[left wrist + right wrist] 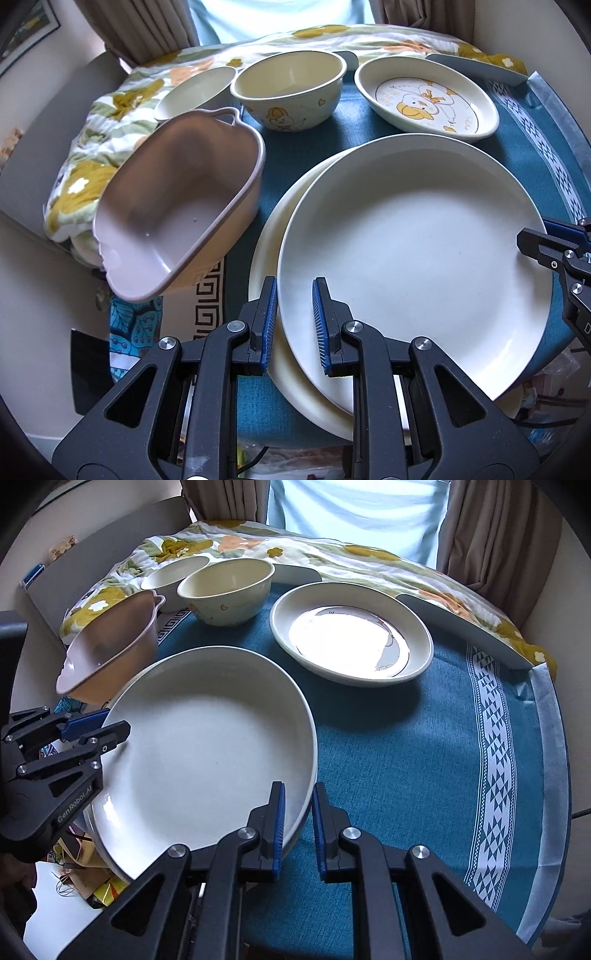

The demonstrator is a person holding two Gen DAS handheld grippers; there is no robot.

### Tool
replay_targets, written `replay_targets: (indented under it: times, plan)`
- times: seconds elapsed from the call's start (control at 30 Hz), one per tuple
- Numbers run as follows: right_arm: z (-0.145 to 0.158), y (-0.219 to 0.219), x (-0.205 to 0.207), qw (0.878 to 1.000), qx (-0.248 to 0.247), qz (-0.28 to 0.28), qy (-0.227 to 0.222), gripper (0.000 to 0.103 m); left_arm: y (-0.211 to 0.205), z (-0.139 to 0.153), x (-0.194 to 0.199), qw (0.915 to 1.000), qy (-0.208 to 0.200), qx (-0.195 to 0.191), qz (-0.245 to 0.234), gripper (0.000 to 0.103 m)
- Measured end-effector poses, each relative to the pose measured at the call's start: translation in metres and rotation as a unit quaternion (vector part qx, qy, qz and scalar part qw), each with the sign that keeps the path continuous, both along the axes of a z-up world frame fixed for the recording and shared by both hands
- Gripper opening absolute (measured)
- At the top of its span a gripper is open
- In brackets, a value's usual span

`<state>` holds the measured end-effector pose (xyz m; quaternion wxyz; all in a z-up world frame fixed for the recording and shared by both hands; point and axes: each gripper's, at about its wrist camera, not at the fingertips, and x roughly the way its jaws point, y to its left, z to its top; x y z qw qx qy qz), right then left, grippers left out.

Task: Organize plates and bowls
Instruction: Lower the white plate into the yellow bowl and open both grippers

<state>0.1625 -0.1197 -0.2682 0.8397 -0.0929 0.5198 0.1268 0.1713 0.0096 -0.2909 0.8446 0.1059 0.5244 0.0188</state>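
Note:
A large white plate lies on a second cream plate on the blue tablecloth. My left gripper straddles the top plate's left rim, jaws apart around it. My right gripper straddles the same plate's right rim, jaws slightly apart. The right gripper also shows at the plate's far edge in the left wrist view. A pink handled dish sits tilted at the left. A duck bowl, a small cream bowl and an oval duck plate stand behind.
A floral quilt is bunched at the back and left of the table. A grey-blue tray edge lies at the back right. The blue tablecloth with a white patterned border stretches right of the plates. Curtains hang behind.

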Motion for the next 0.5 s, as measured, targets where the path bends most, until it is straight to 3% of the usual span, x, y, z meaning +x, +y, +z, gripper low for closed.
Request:
replay_targets:
  times: [0.33,0.5]
  plan:
    - [-0.0008,0.0071,-0.0035,1.000,-0.022,0.001,-0.007,0.013,-0.0115,0.0014,-0.0032,0.9977,-0.013,0.065,-0.015,0.017]
    - [-0.0015,0.0074,-0.0030,1.000,-0.021,-0.002,-0.006,0.013,-0.0079,0.0024,-0.0004,0.9983,-0.012,0.054,-0.017,0.017]
